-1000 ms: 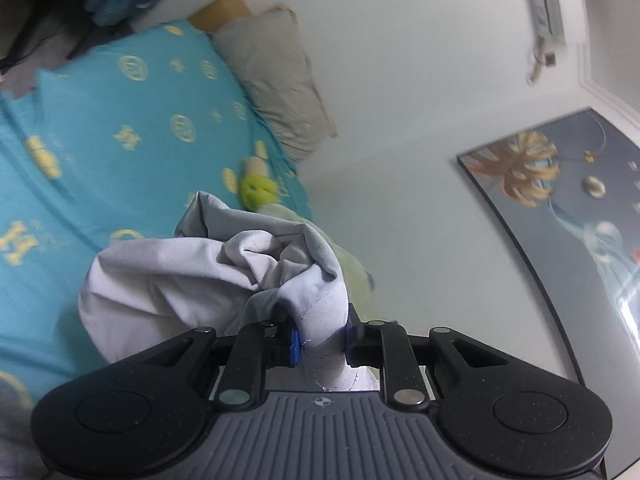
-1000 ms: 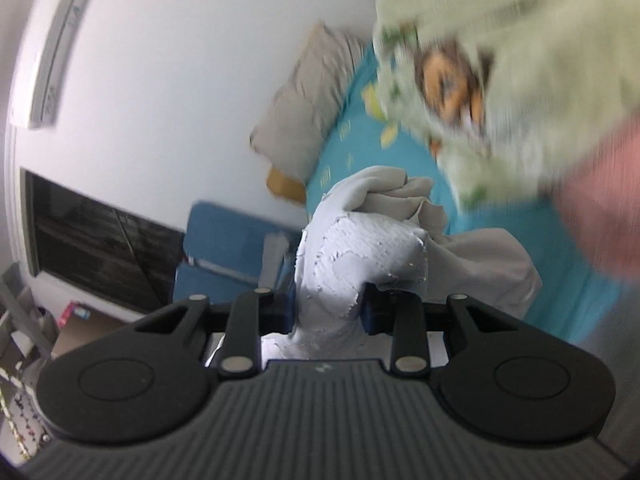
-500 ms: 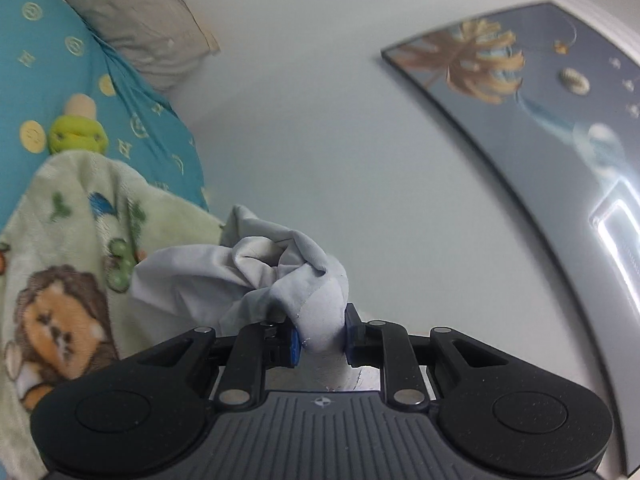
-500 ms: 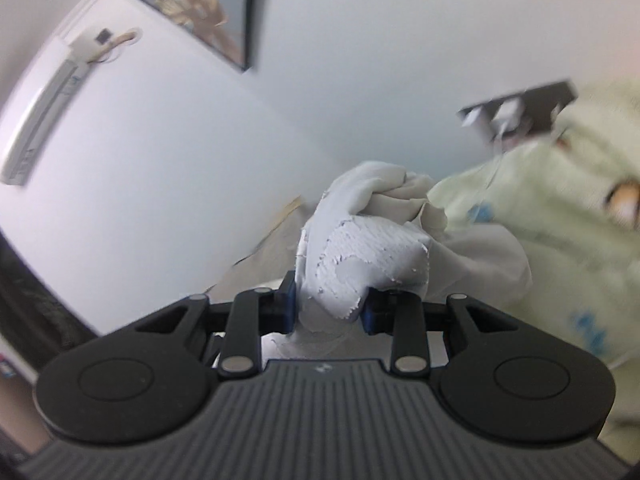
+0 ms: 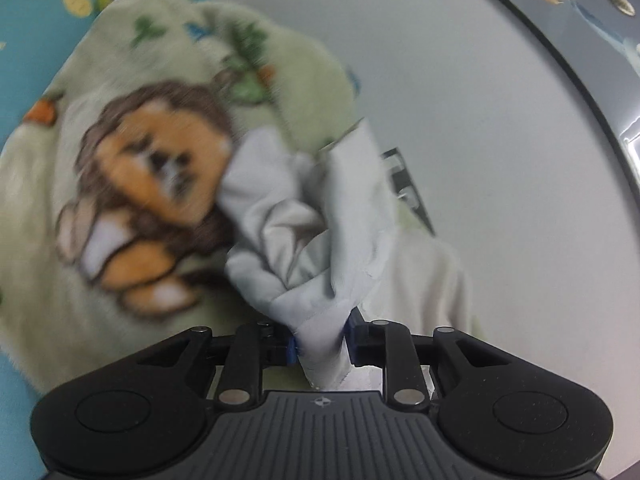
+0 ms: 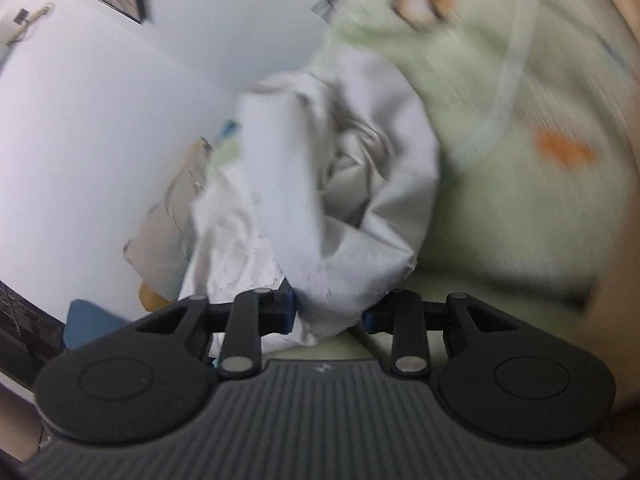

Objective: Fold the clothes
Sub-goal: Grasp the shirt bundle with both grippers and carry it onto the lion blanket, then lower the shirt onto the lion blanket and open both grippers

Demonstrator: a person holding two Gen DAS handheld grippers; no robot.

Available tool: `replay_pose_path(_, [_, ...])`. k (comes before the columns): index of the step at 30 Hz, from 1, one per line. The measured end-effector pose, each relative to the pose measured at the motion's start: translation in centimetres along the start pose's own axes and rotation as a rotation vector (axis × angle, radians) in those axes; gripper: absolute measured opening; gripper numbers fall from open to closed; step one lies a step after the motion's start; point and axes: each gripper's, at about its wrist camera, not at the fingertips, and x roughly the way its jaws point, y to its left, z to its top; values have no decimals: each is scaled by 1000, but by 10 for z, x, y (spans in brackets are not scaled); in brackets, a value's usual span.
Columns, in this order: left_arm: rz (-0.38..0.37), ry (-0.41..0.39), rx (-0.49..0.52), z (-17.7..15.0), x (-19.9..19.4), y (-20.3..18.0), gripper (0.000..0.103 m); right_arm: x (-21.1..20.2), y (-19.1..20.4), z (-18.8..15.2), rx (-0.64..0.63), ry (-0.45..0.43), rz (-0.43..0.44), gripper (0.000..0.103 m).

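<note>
A light grey garment [image 5: 308, 220] hangs bunched in front of my left gripper [image 5: 320, 346], which is shut on a fold of it. The same grey garment [image 6: 320, 200] fills the middle of the right wrist view, and my right gripper [image 6: 328, 314] is shut on another bunched part of it. Both grippers hold the cloth up in the air, over a pale green blanket. Both views are blurred by motion.
A pale green blanket with a lion print [image 5: 152, 168] lies below on a turquoise bedsheet [image 5: 36, 4]. It also shows in the right wrist view [image 6: 520, 140]. A white wall [image 5: 460, 120] with a framed picture [image 5: 580, 12] is behind. A grey pillow [image 6: 168, 224] lies at left.
Both grippers have swung with the grey garment, from facing the wall down toward the lion blanket. The cloth has loosened and spread a little. Both grips have held.
</note>
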Motion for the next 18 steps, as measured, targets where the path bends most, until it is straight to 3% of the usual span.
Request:
replay_pose_path(6, [18, 5, 107, -8, -2, 5, 33, 5, -2, -9, -27, 15, -54, 35])
replay_pose_path(7, [32, 7, 134, -9, -5, 0, 39, 3, -1, -8, -17, 19, -56, 35])
replay_pose_path(9, [64, 7, 193, -11, -11, -10, 65, -4, 4, -9, -23, 23, -75, 35])
replay_pose_path(14, [197, -39, 358, -17, -41, -52, 84, -33, 12, -12, -76, -7, -125, 35])
replay_pose_path(18, [264, -77, 516, -22, -72, -113, 101, -68, 29, -15, -144, -59, -121, 35])
